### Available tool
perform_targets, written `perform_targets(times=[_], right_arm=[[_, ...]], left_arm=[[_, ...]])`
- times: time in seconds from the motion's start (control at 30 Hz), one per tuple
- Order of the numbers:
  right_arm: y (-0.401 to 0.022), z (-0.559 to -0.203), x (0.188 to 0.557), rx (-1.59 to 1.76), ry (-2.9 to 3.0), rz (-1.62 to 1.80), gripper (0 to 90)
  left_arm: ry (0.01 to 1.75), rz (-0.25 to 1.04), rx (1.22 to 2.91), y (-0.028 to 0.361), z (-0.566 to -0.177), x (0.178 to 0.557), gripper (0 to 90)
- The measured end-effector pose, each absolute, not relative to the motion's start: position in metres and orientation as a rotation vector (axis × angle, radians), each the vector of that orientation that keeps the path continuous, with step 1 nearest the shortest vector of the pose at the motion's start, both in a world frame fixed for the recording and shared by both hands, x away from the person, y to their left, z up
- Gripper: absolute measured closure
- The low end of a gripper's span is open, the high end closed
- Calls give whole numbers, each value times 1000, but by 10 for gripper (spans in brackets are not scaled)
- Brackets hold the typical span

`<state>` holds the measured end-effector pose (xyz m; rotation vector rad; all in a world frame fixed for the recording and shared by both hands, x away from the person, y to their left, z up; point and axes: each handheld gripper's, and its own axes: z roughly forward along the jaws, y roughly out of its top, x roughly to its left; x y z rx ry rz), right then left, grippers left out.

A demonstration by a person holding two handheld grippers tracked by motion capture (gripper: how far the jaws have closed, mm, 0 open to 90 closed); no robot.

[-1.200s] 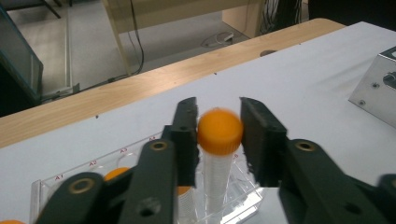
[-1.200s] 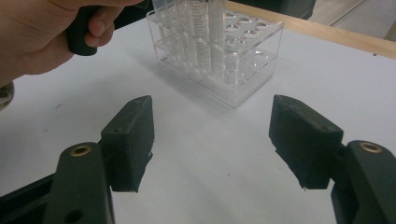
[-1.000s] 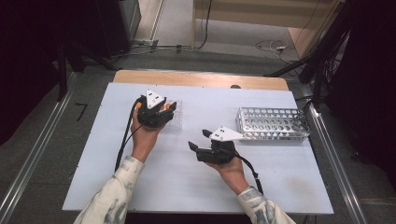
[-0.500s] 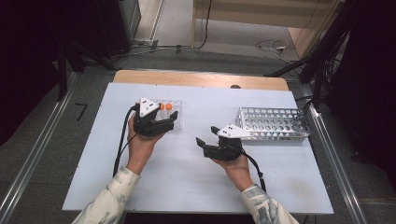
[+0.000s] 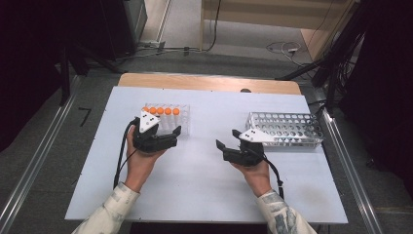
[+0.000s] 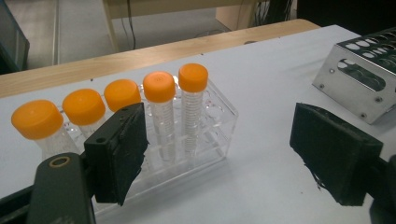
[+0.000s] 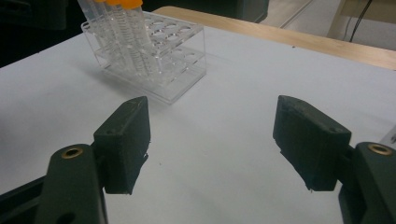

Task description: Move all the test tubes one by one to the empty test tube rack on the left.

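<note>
As the tubes (image 6: 161, 112) stood capped in the clear rack (image 5: 181, 126) at table-left, left gripper (image 5: 168, 137) just beside it had just been opening, empty; right gripper (image 5: 229, 141) gaped empty mid-table. Tubes judged light, slick, stiff plastic; grip below the cap.

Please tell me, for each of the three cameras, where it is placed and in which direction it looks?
High view: above the person's side, looking forward and down on the table; both forearms, left gripper and right gripper show.
Left gripper view: rides the left gripper, facing the clear rack of orange-capped tubes; open jaws show.
Right gripper view: rides the right gripper, facing the table and clear rack; open jaws show.
Shared: all three show the clear rack.
</note>
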<state>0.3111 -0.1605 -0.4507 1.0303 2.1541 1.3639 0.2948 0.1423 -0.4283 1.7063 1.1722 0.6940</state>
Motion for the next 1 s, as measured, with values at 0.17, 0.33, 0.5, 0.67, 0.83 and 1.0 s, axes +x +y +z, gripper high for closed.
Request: perform_targets(times=[0.17,0.33,0.5,0.67,0.83,1.0], right_arm=[[-168,-450,310,1039,2139,1350,248],[-174,-449,308,1053,2123,1348,240],[-180,-449,306,1052,2116,1340,238],[-183,-448,303,1051,2113,1322,238],[-187,-448,300,1051,2103,1314,237],[-194,-448,299,1058,2094,1309,236]], left_arm=[[1171,688,1720,145,-432,287,188],[1181,708,1703,150,-434,281,188],[1196,705,1699,154,-438,277,188],[1190,704,1716,153,-442,273,187],[1190,728,1692,154,-444,267,188],[1197,726,1688,158,-445,264,188]])
